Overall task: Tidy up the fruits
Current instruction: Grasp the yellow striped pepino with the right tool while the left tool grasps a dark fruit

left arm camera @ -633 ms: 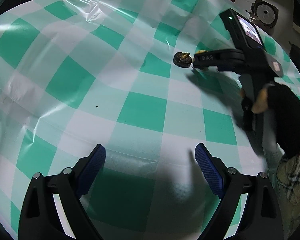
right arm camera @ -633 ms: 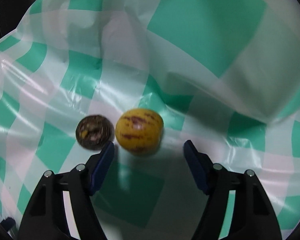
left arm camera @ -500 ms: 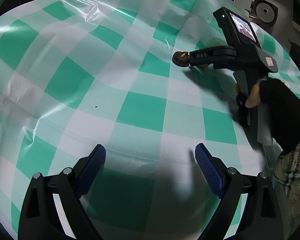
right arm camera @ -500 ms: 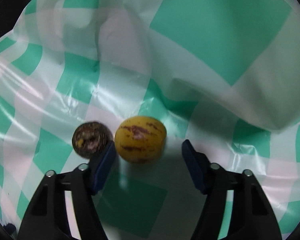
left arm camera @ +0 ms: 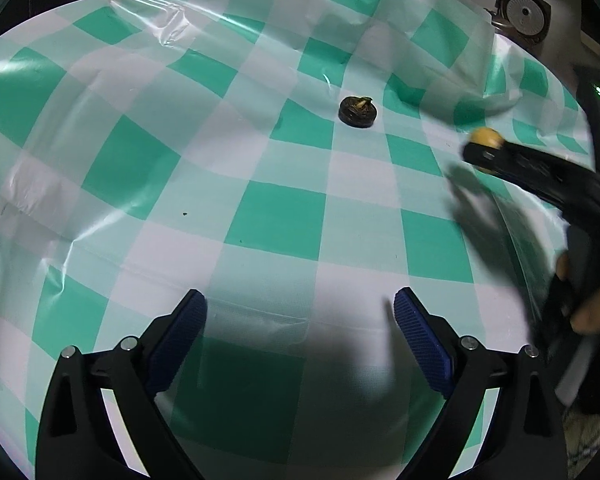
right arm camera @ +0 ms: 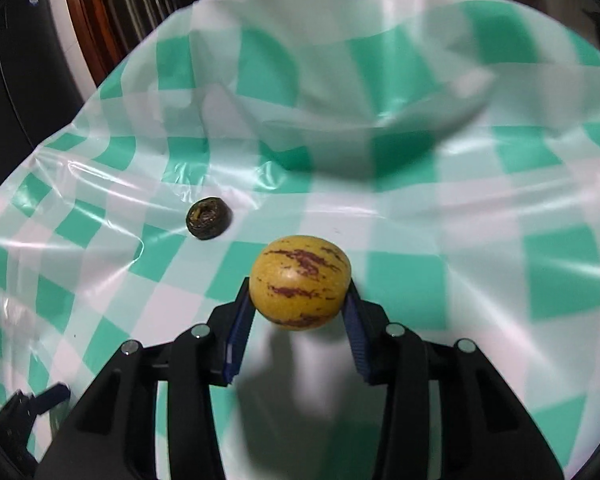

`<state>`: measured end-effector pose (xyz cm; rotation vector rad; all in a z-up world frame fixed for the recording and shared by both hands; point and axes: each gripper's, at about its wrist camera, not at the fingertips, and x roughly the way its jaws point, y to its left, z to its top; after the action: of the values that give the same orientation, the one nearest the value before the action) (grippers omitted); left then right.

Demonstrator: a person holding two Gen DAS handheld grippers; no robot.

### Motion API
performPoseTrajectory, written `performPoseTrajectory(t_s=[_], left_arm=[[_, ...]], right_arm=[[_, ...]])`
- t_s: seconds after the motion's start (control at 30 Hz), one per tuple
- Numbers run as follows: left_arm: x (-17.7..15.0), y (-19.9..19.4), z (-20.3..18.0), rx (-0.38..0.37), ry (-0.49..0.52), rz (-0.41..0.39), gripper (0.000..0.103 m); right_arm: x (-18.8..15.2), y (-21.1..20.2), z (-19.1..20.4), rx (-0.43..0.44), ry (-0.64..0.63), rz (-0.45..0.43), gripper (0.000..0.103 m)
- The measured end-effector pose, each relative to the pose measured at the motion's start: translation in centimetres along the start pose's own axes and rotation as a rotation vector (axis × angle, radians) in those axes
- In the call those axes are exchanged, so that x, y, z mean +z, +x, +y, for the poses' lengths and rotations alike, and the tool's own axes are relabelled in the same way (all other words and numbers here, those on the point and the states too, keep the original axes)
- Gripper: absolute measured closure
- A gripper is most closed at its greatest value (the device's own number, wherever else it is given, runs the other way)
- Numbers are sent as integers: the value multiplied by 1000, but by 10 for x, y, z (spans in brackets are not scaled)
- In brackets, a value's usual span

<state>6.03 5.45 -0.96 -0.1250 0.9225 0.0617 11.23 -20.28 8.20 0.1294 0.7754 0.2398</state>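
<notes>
Right gripper (right arm camera: 299, 304) has just been closing and now clamps the yellow purple-streaked fruit (right arm camera: 299, 281) above the checked surface (right arm camera: 480, 280), left gripper (left arm camera: 300, 322) wide and empty, dark round fruit (left arm camera: 357, 111) lying farther back mid-surface.

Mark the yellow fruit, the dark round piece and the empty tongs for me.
yellow fruit (right arm camera: 299, 282): right wrist view, middle of its striped skin.
dark round piece (right arm camera: 208, 217): right wrist view, its top.
left tongs (left arm camera: 300, 340): left wrist view, midway between the tips.

a dark round thing (right arm camera: 208, 218) lies on the tablecloth (right arm camera: 440, 216), behind-left of the fruit (right arm camera: 299, 282) (held above it).
</notes>
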Motion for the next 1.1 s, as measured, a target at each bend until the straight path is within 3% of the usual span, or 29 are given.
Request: performPoseTrajectory(t_s=[0.17, 0.37, 0.4, 0.47, 0.6, 0.63, 0.67, 0.7, 0.87, 1.1], left_arm=[[28, 18, -12, -28, 4, -4, 11], [106, 69, -51, 47, 70, -40, 13], [119, 80, -57, 55, 84, -34, 17], [141, 102, -62, 49, 83, 3, 38], [158, 126, -63, 40, 61, 35, 43], [158, 127, -66, 54, 82, 24, 44], [157, 128, -70, 68, 108, 15, 57], [154, 125, -73, 32, 139, -1, 64], [123, 85, -67, 16, 121, -67, 64], [33, -21, -26, 17, 79, -155, 64]], right_arm=[[-4, -10, -11, 39, 57, -36, 60], [-2, -6, -23, 108, 134, -29, 59], [-2, -5, -22, 108, 134, -26, 59], [-2, -5, -23, 117, 136, -23, 59], [-2, -5, -24, 129, 134, -19, 59], [-2, -4, -24, 131, 134, -17, 59], [-2, -4, -24, 133, 134, -16, 59], [-2, -4, -24, 137, 135, -17, 59], [-3, -5, -25, 146, 139, -22, 59], [-3, -2, -26, 146, 141, -11, 59]])
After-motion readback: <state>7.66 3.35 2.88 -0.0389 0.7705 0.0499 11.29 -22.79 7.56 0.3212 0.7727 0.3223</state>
